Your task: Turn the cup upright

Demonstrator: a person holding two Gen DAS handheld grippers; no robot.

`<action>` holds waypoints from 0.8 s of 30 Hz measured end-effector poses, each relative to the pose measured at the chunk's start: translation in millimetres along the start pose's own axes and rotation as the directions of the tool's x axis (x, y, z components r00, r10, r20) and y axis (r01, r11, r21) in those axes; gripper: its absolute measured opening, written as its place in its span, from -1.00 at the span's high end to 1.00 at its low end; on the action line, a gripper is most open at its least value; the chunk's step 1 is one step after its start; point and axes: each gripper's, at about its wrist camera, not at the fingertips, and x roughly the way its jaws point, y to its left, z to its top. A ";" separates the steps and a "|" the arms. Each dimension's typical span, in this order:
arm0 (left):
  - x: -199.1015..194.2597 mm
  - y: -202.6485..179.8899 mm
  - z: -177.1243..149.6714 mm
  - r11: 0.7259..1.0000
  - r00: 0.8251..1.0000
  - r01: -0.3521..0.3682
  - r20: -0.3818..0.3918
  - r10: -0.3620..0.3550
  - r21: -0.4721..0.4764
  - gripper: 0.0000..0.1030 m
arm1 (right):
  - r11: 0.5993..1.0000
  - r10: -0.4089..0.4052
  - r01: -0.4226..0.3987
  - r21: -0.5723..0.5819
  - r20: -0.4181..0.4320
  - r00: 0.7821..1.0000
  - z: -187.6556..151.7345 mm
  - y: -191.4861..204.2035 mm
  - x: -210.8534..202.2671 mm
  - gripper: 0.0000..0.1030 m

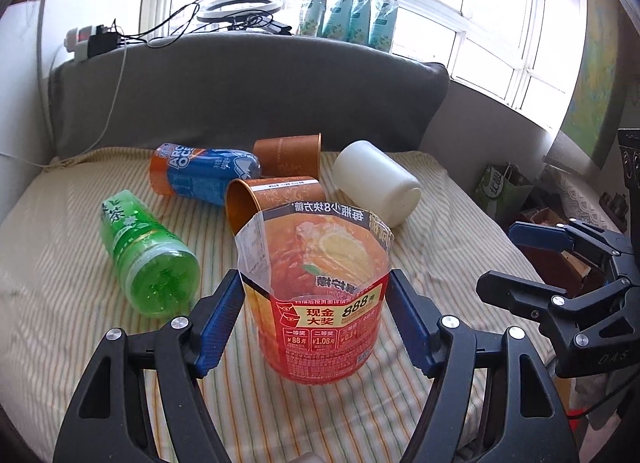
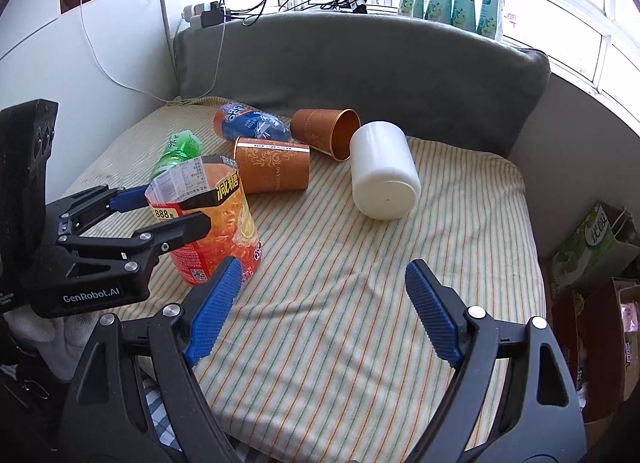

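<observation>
An orange-red cut-bottle cup (image 1: 320, 303) stands upright, open end up, on the striped bed cover (image 1: 60, 283); it also shows in the right wrist view (image 2: 216, 219). My left gripper (image 1: 316, 295) straddles it with the blue pads at or very near its sides, so whether they grip it is unclear. My right gripper (image 2: 324, 295) is open and empty over bare cover, to the right of the cup. A white cup (image 2: 382, 169), two brown paper cups (image 2: 272, 167) (image 2: 326, 131), a green cut bottle (image 1: 148, 251) and a blue-orange cut bottle (image 1: 200, 173) lie on their sides.
A grey headboard cushion (image 1: 240, 91) bounds the far side. Cables, a ring light (image 1: 244, 9) and several packets (image 1: 352, 7) sit on the windowsill. Boxes and a green bag (image 2: 584, 243) stand beyond the bed's right edge.
</observation>
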 end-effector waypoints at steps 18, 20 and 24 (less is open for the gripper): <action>-10.4 6.3 -9.8 0.996 0.994 0.082 -0.067 -0.083 -0.020 -0.53 | 1.000 -0.006 0.006 0.012 0.027 1.000 -4.9 13.8 -14.2 -0.67; -14.9 5.8 -11.6 0.997 0.995 0.078 -0.065 -0.078 -0.004 -0.53 | 1.000 -0.005 0.004 0.017 0.035 0.999 -5.8 16.5 -16.5 -0.67; -29.5 8.7 -13.9 0.998 0.997 0.066 -0.039 -0.065 0.014 -0.53 | 0.999 0.006 -0.009 0.043 0.057 0.998 -7.4 20.4 -21.1 -0.69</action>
